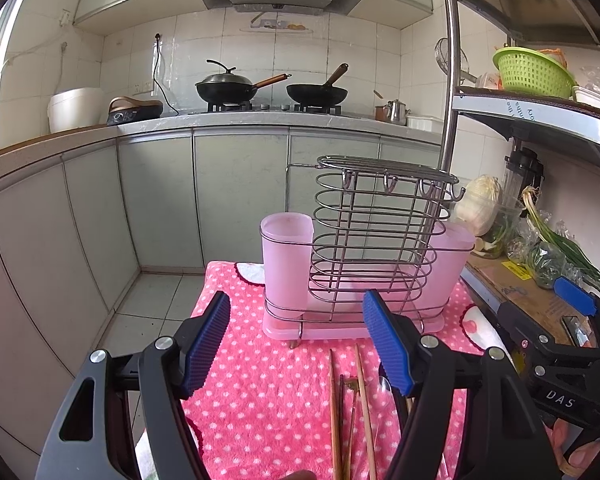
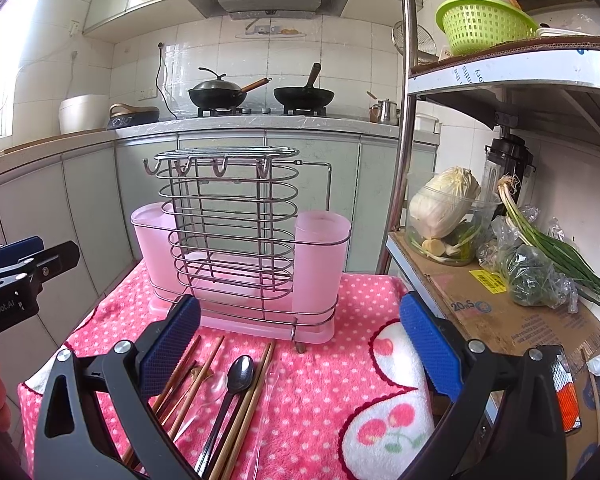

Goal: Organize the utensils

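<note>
Each hand-held gripper (image 1: pixel 304 344) (image 2: pixel 308 344) is black — ribbed blue pads (image 2: pixel 430 344), silver screws, white "DAS" lettering.

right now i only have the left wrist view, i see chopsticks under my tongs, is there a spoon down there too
Observer: Yes, a black spoon lies among the chopsticks, its bowl toward the pink holder.
Operator: are the right tongs holding anything
Observer: No, the right tongs are open and empty above the towel.
Operator: anything else beside that spoon
Observer: A clear plastic spoon lies just left of it.
</note>
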Motion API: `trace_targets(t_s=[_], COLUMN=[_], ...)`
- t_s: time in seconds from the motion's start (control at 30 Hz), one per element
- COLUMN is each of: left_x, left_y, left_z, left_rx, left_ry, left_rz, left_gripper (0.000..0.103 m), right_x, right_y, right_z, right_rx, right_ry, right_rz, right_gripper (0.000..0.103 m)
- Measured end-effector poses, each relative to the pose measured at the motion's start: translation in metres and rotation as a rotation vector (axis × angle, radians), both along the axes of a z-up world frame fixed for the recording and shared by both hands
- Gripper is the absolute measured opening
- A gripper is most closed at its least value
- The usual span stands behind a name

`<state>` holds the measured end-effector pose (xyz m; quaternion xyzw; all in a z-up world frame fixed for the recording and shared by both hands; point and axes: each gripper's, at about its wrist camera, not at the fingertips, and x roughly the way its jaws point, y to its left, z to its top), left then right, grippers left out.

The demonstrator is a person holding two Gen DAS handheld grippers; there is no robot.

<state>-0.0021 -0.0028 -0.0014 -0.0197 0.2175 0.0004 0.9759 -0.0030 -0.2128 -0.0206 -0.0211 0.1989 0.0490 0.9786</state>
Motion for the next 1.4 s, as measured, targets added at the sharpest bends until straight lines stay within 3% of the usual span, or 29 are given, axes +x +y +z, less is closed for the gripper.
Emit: trace_targets(t_s=[1.4], left_x=[0.007], left_y=[0.008], left_z=[-0.002], left_rx=[-0.008], left_ry=[0.021], left_rz=[0.007], left_gripper=[0.068], right_x=[0.006], right_y=[-0.012], right_z=[0.003], right_rx=[0.030], right_ry=[0.013], right_rz=[-0.010], right_gripper=[0.100])
